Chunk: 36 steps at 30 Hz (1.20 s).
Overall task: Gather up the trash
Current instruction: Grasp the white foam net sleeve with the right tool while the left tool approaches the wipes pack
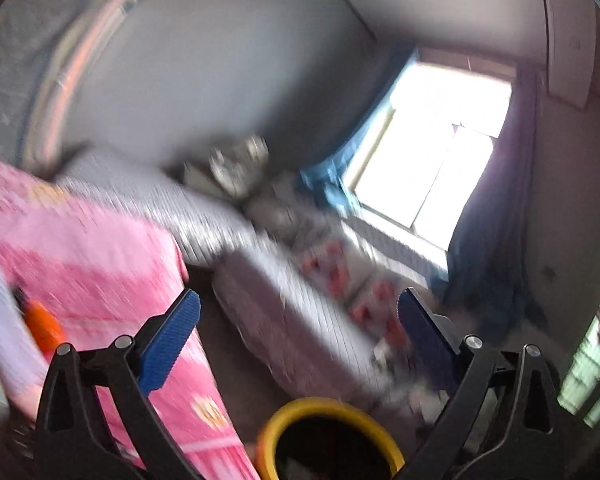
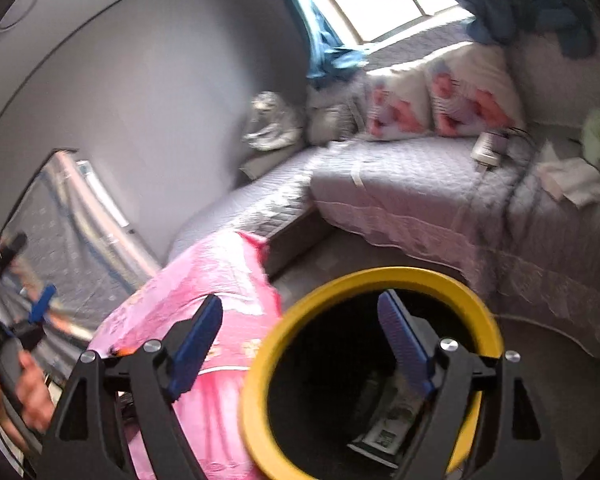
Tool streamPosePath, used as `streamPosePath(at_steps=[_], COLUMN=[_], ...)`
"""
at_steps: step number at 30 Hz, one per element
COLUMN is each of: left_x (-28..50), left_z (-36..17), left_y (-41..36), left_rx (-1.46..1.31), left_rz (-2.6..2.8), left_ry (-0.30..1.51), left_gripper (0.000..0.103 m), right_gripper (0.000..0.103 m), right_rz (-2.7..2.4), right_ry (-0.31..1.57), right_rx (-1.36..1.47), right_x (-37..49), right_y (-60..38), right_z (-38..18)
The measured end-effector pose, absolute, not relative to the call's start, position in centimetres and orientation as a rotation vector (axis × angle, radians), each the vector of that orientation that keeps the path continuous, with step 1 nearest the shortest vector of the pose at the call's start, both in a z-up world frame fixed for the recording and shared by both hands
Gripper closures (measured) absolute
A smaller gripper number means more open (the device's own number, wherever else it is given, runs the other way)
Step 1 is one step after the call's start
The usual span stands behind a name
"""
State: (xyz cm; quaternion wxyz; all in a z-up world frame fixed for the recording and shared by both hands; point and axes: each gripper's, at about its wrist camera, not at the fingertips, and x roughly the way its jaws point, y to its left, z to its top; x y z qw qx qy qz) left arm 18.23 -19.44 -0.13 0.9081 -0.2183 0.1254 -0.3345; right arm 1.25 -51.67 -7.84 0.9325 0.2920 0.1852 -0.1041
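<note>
Item, yellow-rimmed trash bin (image 2: 260, 364): standing on the floor beside the pink-covered table (image 2: 204, 280), its dark mouth lying directly under the right gripper (image 2: 300, 340); crumpled printed packaging (image 2: 384, 428) is resting at the bottom. Item, right gripper: blue pads (image 2: 196, 344) standing well apart, nothing between them, one finger hanging over the bin opening. Item, left gripper (image 1: 298, 336): jaws spread wide and empty, pointing across the room toward the window (image 1: 432, 160); the picture is smearing with motion. Item, remaining litter: white tissue or paper (image 2: 572, 180) is lying on the quilted grey bed (image 2: 400, 184), near a small white bottle (image 2: 488, 148) by the floral pillows (image 2: 440, 100). Handling, judged: the tissue is looking light, soft and crushable, best pinched at a raised fold; the bottle is looking rigid, light and possibly slick, best taken across its body. An orange object (image 1: 44, 324) is sitting on the table, too blurred to identify.
</note>
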Motion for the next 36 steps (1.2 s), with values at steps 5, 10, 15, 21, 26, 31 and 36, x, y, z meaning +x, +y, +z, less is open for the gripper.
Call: streamPosePath(at_steps=[5, 10, 15, 21, 26, 31, 36], left_x=[15.3, 14.1, 13.8, 15.1, 16.7, 18.3, 18.8], left_z=[4.1, 6.0, 5.6, 1.5, -4.6, -9.0, -10.6], left_y=[-13.4, -7.6, 0.0, 7.5, 8.9, 9.5, 9.6], left_rx=[-0.426, -0.427, -0.412, -0.273, -0.185, -0.195, -0.227], left_rz=[-0.375, -0.301, -0.255, -0.148, -0.240, -0.352, -0.385], left_ry=[0.026, -0.057, -0.034, 0.147, 0.441, 0.622, 0.689], left_gripper=[0.008, 0.008, 0.008, 0.008, 0.008, 0.008, 0.008], right_gripper=[0.020, 0.018, 0.018, 0.018, 0.018, 0.020, 0.028], right_rz=[-0.068, 0.063, 0.247, 0.420, 0.514, 0.537, 0.504], right_ry=[0.356, 0.376, 0.476, 0.612, 0.748, 0.859, 0.921], right_rx=[0.539, 0.383, 0.216, 0.038, 0.009, -0.030, -0.016], right_x=[3.1, 5.8, 10.5, 16.9, 22.7, 26.5, 29.0], right_y=[-47.9, -41.9, -34.1, -25.2, -20.1, -16.5, -15.8], right_z=[-6.1, -4.2, -3.7, -5.0, -6.0, -7.8, -9.5])
